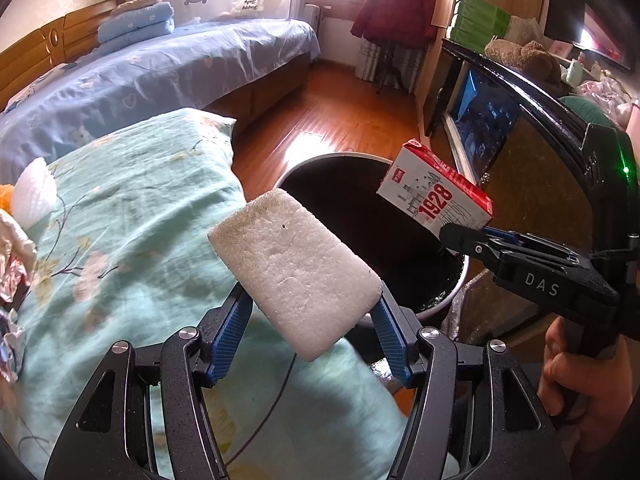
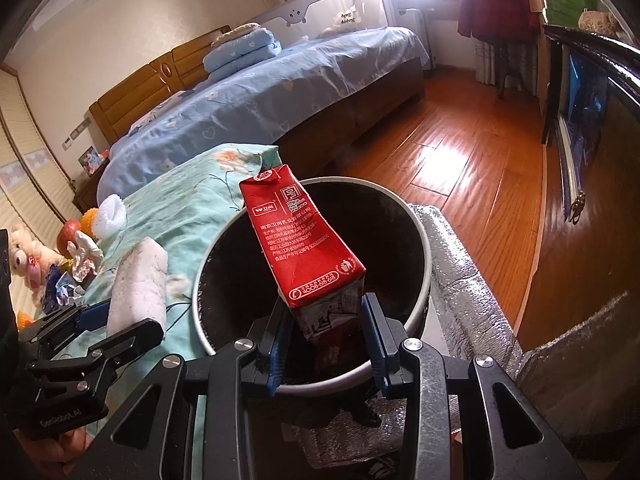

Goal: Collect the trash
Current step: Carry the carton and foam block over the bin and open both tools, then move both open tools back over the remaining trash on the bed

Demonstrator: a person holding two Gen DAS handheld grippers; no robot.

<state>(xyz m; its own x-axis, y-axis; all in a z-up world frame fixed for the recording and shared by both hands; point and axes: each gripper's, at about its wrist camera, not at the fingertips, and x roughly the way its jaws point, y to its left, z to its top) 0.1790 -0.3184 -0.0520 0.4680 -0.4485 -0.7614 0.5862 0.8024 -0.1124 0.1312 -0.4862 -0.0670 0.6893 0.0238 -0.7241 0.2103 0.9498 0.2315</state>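
My left gripper (image 1: pixel 310 316) is shut on a white foam block (image 1: pixel 294 268) and holds it at the near left rim of a round bin with a black liner (image 1: pixel 352 196). The block also shows in the right wrist view (image 2: pixel 138 284). My right gripper (image 2: pixel 326 320) is shut on a red and white milk carton (image 2: pixel 306 240) and holds it over the bin's opening (image 2: pixel 240 280). In the left wrist view the carton (image 1: pixel 434 190) hangs above the bin's right side. More scraps lie on the green floral cloth (image 1: pixel 132 208): a white foam net (image 2: pixel 111 210) and crumpled wrappers (image 2: pixel 82 260).
A blue bed (image 2: pixel 260 96) stands behind. Wooden floor (image 2: pixel 460 168) runs to the right, with a dark cabinet (image 1: pixel 520 152) along it. A silver foil bag (image 2: pixel 460 264) lies right of the bin. A plush toy (image 2: pixel 24 256) and fruit (image 2: pixel 68 236) sit at the far left.
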